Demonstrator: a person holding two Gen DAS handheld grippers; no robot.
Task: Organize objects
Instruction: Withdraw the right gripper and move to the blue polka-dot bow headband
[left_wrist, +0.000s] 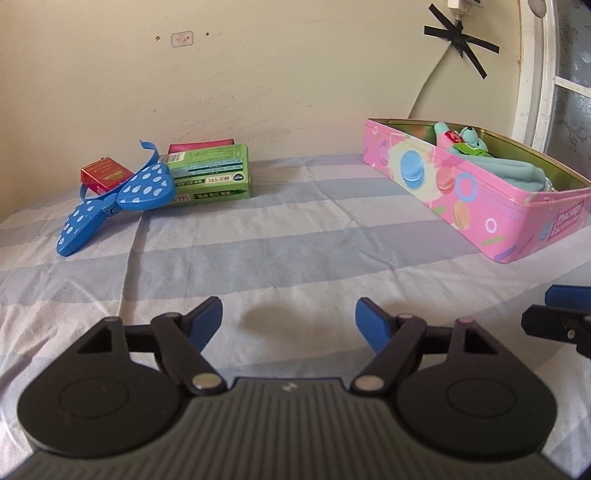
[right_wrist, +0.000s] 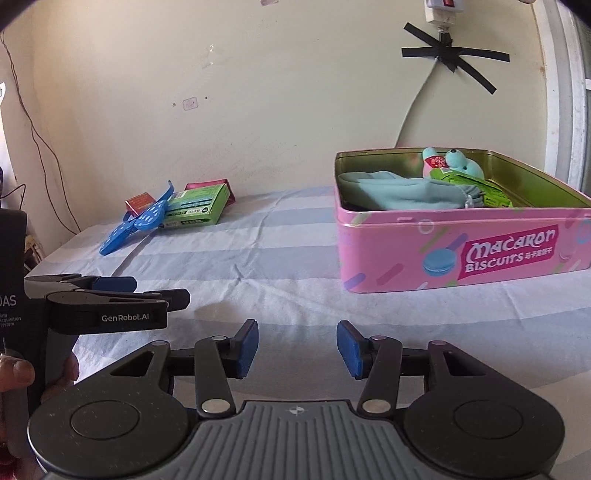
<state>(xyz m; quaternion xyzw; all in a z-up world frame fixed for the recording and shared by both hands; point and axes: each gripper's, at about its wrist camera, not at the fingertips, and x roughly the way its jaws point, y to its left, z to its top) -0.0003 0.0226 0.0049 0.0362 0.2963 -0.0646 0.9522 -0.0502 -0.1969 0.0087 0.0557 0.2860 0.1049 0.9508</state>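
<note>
A pink macaron biscuit tin (left_wrist: 491, 206) (right_wrist: 461, 254) stands open at the right on the striped sheet. Inside lie a teal cloth (right_wrist: 399, 192), a teal plush toy (right_wrist: 461, 166) and a green packet (right_wrist: 476, 184). At the far left by the wall lie a blue polka-dot clip (left_wrist: 122, 199) (right_wrist: 136, 225), a green box (left_wrist: 214, 177) (right_wrist: 195, 206), a small red box (left_wrist: 105, 175) (right_wrist: 138, 203) and a magenta item (left_wrist: 201, 147) behind the green box. My left gripper (left_wrist: 290, 319) (right_wrist: 147, 291) is open and empty over bare sheet. My right gripper (right_wrist: 297, 347) is open and empty in front of the tin.
The striped sheet (left_wrist: 295, 240) covers the surface up to a cream wall. A taped cable (right_wrist: 443, 55) runs down the wall behind the tin. A hand (right_wrist: 18, 373) holds the left gripper's handle. One of the right gripper's fingers (left_wrist: 554, 321) shows at the left wrist view's right edge.
</note>
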